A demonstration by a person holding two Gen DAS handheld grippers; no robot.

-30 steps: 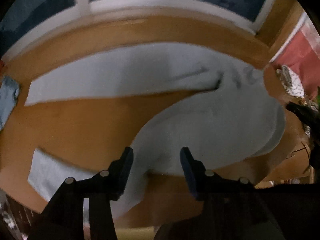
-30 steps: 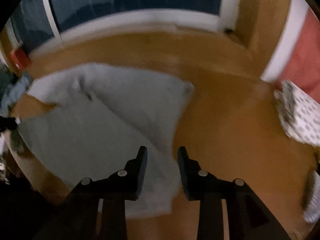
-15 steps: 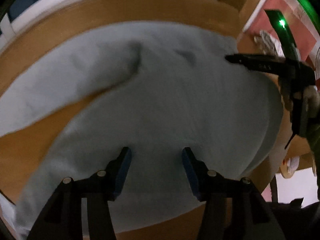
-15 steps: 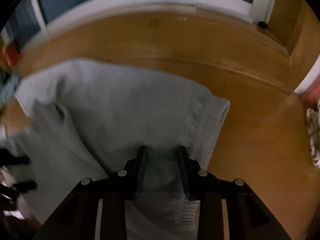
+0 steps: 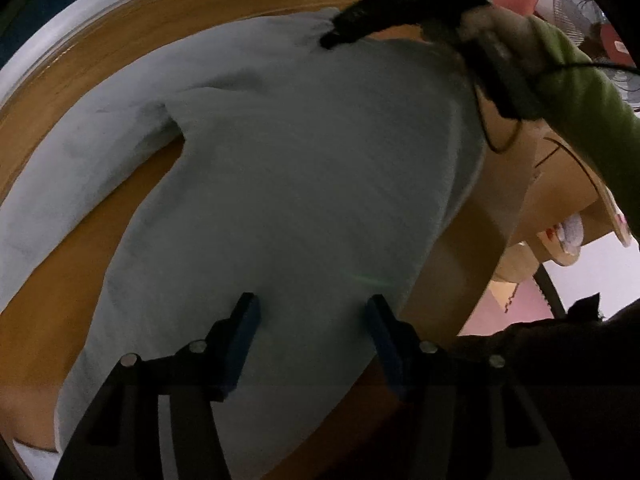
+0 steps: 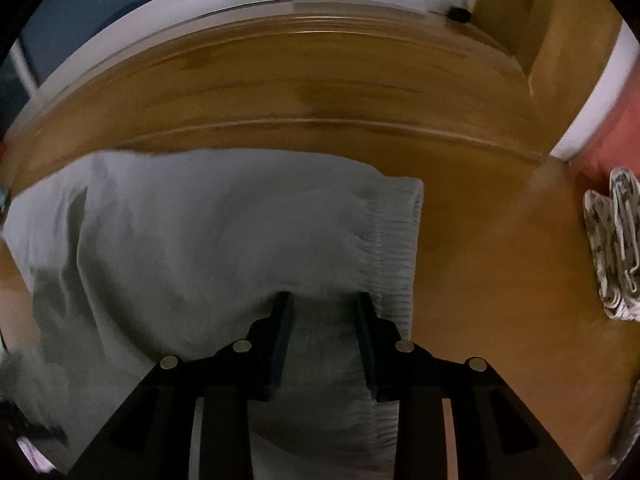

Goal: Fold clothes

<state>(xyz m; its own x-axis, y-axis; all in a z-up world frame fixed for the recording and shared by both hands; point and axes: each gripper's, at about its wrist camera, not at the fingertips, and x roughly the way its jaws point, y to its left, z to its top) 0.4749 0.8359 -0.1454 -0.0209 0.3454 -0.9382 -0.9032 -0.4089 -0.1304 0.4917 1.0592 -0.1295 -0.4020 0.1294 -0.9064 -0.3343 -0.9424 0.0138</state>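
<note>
Mid-fold, setup phase: light grey sweatpants (image 5: 304, 184) spread flat on wooden surface (image 6: 480, 248). Left tongs (image 5: 312, 320) opening, hovering over the seat area, nothing pinched. Right tongs (image 6: 322, 312) narrow, astride cloth beside ribbed waistband (image 6: 394, 248); grip unclear. Next, likely: pinch both edges, lift, lay over one leg.

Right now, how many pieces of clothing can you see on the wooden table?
2. A light grey sweatshirt lies spread across the wooden table, under both grippers. A folded white garment with a dark pattern lies at the right edge. Others may lie out of view.
</note>
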